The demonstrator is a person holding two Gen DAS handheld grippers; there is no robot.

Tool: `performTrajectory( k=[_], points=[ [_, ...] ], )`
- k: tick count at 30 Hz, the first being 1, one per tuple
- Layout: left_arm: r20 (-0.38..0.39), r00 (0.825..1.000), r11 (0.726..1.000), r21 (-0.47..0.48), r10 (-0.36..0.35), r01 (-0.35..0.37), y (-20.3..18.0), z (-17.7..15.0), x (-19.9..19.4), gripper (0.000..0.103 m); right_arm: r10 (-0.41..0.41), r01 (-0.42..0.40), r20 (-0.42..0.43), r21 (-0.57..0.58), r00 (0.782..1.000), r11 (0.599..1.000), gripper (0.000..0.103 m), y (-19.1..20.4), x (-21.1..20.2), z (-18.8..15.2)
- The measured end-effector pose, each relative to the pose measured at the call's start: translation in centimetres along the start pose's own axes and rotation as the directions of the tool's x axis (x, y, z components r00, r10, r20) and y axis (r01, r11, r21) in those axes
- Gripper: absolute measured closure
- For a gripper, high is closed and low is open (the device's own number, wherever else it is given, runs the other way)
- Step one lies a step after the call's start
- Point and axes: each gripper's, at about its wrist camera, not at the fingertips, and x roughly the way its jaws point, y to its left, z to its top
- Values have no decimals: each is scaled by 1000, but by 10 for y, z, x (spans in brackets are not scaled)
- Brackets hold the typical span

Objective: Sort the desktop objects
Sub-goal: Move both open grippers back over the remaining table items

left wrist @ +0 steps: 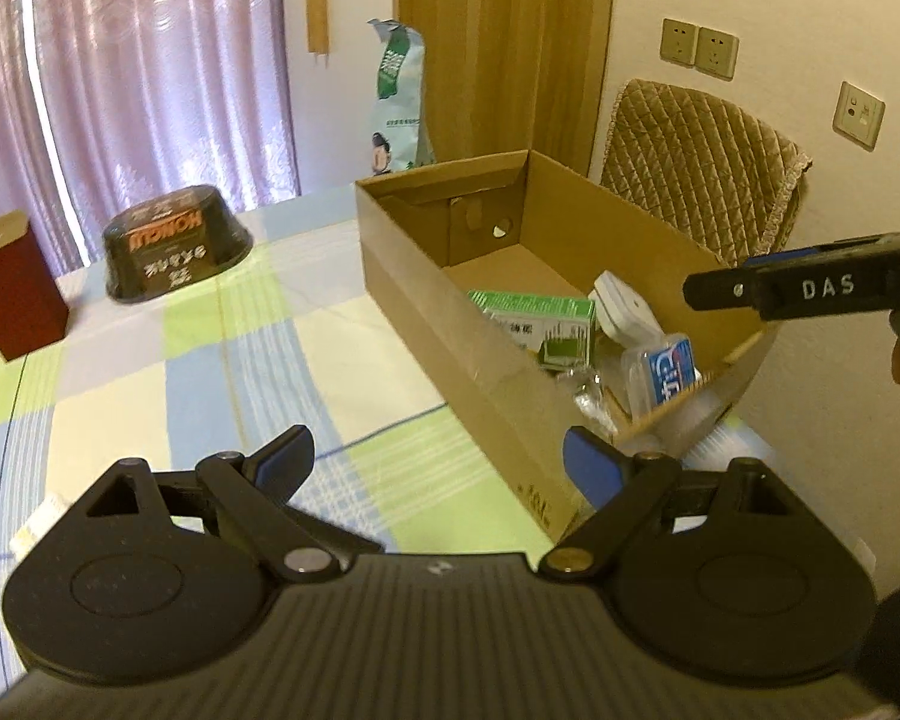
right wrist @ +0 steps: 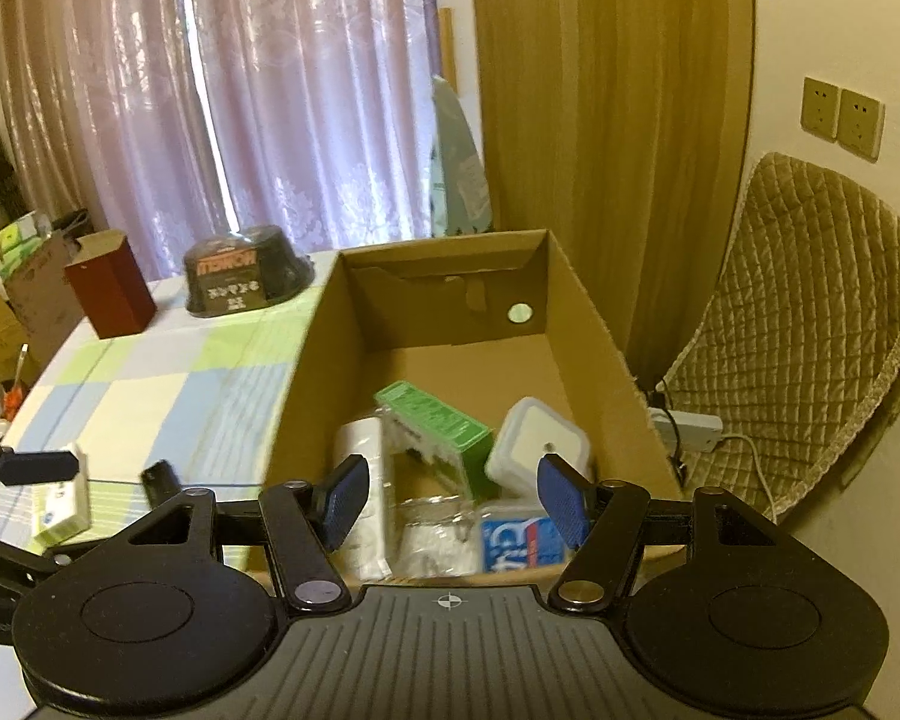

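An open cardboard box (right wrist: 306,396) stands on the checked tablecloth. Inside lie a green carton (right wrist: 432,426), a white square plug (right wrist: 540,444), a white roll (right wrist: 363,498), a clear bag (right wrist: 438,534) and a blue-labelled clear case (right wrist: 522,540). My right gripper (right wrist: 455,504) hovers open over the box's near end, holding nothing. My left gripper (left wrist: 438,462) is open and empty above the cloth, left of the box's near corner (left wrist: 546,504). A small white-green packet (right wrist: 60,498) lies on the cloth by the left gripper's fingers (right wrist: 36,467).
A black noodle bowl (left wrist: 177,243) and a dark red box (left wrist: 15,294) stand at the table's far left. A green-white bag (left wrist: 399,102) stands behind the cardboard box. A quilted chair (right wrist: 810,330) is to the right, with a power strip (right wrist: 687,426) beside it.
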Motion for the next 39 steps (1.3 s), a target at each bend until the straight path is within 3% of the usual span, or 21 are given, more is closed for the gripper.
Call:
performTrajectory(
  k=[19, 22, 39],
  points=[
    [-55, 990, 982, -132, 132, -138, 64, -72, -74, 13, 166, -165, 3, -105, 986, 981, 37, 95, -38, -25],
    [-62, 986, 976, -147, 152, -159, 73, -81, -83, 12, 187, -184, 14, -131, 982, 974, 3, 108, -40, -32],
    [-109, 963, 934, -238, 246, -266, 126, -111, -99, 9, 288, -305, -98, -306, 952, 902, 3, 166, -6, -61]
  ],
)
